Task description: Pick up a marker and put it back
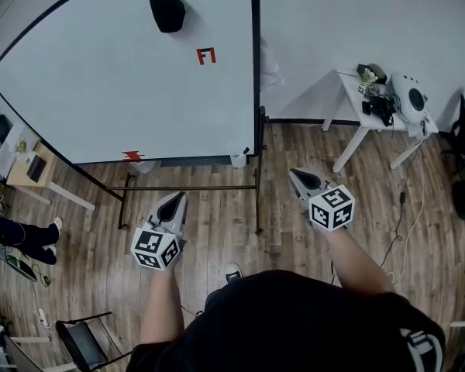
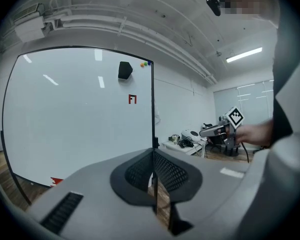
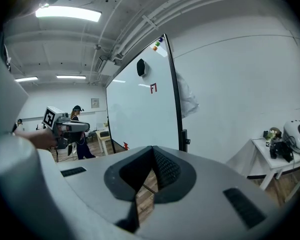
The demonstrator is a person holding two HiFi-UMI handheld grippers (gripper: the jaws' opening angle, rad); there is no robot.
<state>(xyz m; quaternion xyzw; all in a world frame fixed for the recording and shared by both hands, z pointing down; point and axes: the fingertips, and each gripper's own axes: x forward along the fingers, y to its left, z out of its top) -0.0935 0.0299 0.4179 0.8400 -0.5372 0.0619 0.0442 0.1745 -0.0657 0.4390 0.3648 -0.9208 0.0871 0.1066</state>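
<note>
Standing on a wood-plank floor (image 1: 217, 231) before a large whiteboard (image 1: 124, 84) in a black frame, a person in a dark top holds two grey grippers out toward the board. The left gripper (image 2: 153, 152) has its jaws together: the dark pads meet at the tip and nothing is between them. The right gripper (image 3: 152, 149) is likewise closed and empty. Both point toward the board's right-hand edge, well apart from it and from each other.

The marker cannot be made out in any view, so its place, its long axis, the way it points and its looks cannot be told. A small pale cup-shaped holder (image 1: 239, 160) sits at the board's lower right corner, beside the frame's upright. What is in it is too small to tell.

On the board are a black block (image 1: 167, 11) near the top and a small red mark (image 1: 206, 56) below and to the right of it. A second red mark (image 1: 132, 156) sits at the bottom edge, and a few coloured magnets (image 2: 146, 63) at the top right corner. Against the white wall to the right stands a white table (image 1: 347, 80) bearing a round white device (image 1: 409, 95) and some dark clutter (image 1: 380, 105).
</note>
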